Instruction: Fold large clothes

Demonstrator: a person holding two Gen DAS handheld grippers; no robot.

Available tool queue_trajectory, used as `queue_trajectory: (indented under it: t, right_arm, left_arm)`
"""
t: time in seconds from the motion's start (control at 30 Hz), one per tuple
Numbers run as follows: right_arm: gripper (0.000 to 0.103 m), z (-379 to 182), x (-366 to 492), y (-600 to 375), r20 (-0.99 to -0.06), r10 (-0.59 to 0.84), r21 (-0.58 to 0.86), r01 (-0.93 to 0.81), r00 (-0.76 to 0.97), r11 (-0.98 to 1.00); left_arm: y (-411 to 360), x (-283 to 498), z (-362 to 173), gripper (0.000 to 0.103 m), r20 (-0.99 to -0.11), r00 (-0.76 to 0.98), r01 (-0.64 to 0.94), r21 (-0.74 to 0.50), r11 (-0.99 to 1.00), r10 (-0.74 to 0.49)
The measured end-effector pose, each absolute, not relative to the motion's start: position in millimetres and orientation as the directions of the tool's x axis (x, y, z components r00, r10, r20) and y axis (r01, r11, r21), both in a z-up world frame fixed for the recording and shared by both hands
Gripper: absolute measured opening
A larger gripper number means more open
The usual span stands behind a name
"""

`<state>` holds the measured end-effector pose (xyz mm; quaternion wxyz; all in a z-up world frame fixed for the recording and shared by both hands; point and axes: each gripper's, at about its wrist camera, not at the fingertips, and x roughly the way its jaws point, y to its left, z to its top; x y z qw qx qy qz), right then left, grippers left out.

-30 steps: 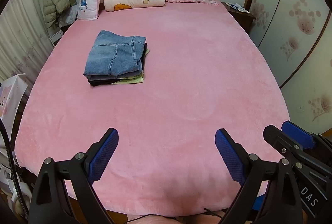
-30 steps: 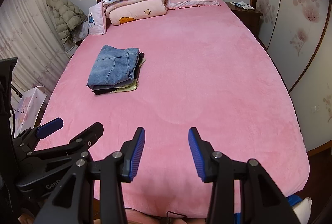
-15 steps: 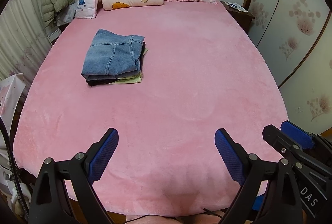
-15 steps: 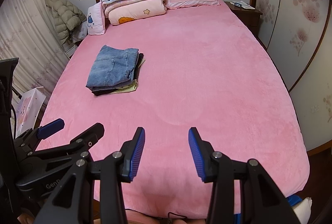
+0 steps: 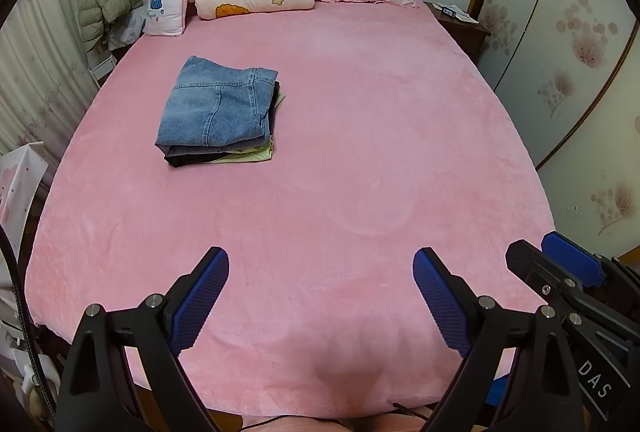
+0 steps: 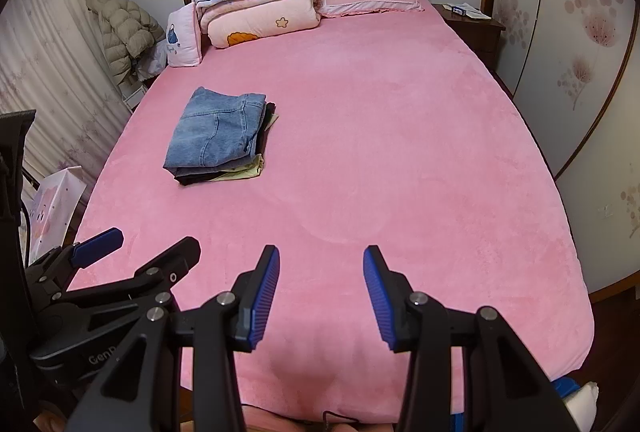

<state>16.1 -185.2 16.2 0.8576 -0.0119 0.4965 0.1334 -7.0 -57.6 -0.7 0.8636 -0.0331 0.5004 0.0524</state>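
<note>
left gripper (image 5: 320,296) jaws wide apart, empty; right gripper (image 6: 321,290) apart too; folded clothes stack (image 5: 218,118) on bed (image 5: 380,136)

Folded blue jeans (image 5: 216,112) atop neat clothes stack (image 5: 224,156), left on pink bed (image 5: 360,152)

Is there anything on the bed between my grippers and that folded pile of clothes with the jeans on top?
Nothing visible. Both the left gripper and the right gripper are open over bare pink bedspread, and only bedspread lies between them and the folded pile.
</note>
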Motion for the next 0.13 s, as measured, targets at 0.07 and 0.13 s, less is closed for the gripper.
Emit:
queue_trajectory:
  t: [0.07, 0.13]
  right_arm:
    - [0.044, 15.9, 16.2, -185.4, -0.856, 0.217, 0.112, -0.240, 0.470, 0.964]
    - [0.044, 17.0, 16.2, -184.9, -0.855, 0.216, 0.111, -0.241, 0.472, 0.964]
  left_arm:
    - [-58.0, -7.1, -0.7, 0.092, -0.867, 0.494, -0.124, -0.002, 0.992, 0.061]
    - [-57.9, -6.6, -0.9, 0.092, -0.868, 0.493, -0.124, -0.006, 0.992, 0.057]
